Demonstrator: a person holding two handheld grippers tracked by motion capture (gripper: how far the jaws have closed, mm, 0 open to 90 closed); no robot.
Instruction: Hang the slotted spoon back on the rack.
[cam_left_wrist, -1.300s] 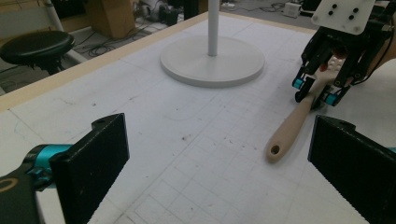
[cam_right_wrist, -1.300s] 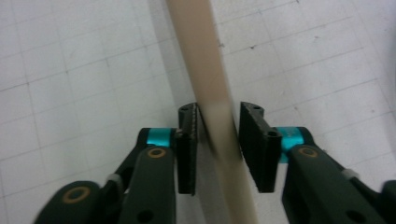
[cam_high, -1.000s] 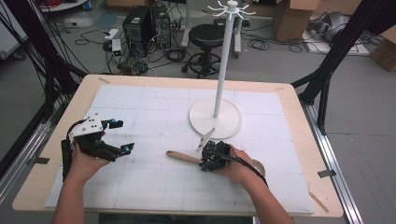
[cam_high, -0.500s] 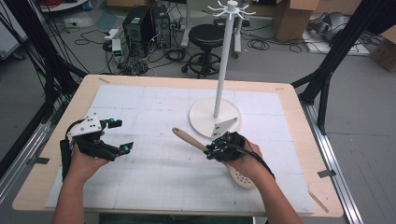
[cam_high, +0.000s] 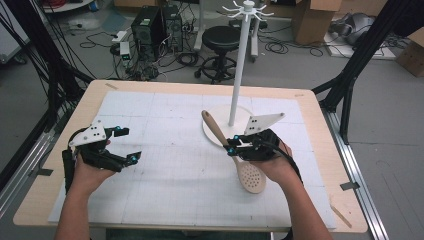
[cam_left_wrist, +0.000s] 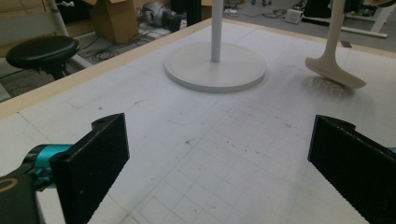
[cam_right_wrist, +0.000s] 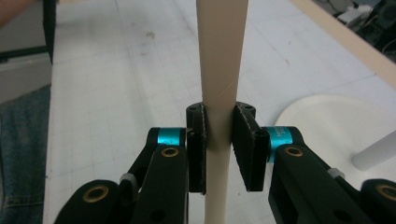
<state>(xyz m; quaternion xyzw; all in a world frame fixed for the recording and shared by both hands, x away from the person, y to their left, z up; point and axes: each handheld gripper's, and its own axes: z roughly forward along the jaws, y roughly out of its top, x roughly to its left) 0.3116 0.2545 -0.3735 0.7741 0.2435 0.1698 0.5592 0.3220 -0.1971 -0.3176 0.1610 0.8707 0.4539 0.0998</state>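
A beige slotted spoon stands tilted at the middle right of the mat. Its handle points up and away toward the white hook stand. My right gripper is shut on the handle's middle, which the right gripper view shows clamped between both pads. The spoon's head hangs low over the mat; I cannot tell whether it touches. My left gripper is open at the left with nothing between its jaws. The stand's round base sits just behind the spoon.
A white gridded mat covers the wooden table. A small wooden stick lies near the right front corner. Beyond the far edge are a black stool, a computer tower, boxes and floor cables.
My right gripper has lifted the spoon off the mat and swung it, so the handle has gone from pointing left to up and away toward the stand. The left gripper has not moved.
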